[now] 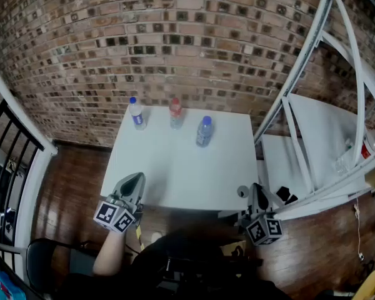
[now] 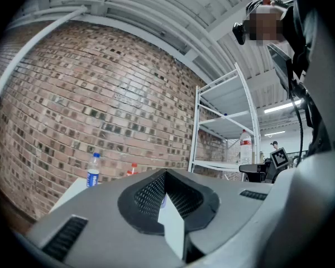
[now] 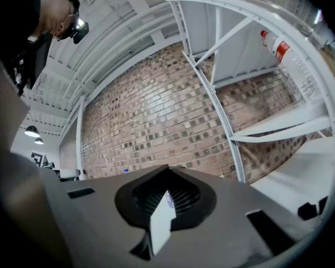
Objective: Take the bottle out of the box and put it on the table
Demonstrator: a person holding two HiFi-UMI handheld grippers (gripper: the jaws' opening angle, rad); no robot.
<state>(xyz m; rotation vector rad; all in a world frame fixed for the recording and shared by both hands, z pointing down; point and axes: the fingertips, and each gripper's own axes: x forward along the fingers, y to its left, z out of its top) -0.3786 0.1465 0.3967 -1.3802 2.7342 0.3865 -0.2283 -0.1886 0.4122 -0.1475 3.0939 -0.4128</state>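
A blue-capped bottle (image 1: pixel 136 113), a red-capped bottle (image 1: pixel 175 112) and a blue bottle (image 1: pixel 204 131) are stood upright at the worktop's (image 1: pixel 181 174) far side. The left tongs (image 1: pixel 134 179) at its near left edge and the right tongs (image 1: pixel 257 189) at its near right corner are closed on nothing.

table (image 1: pixel 175 174): smooth matt white | wall (image 1: pixel 175 36): rough brick | floor (image 1: pixel 69 192): glossy wood
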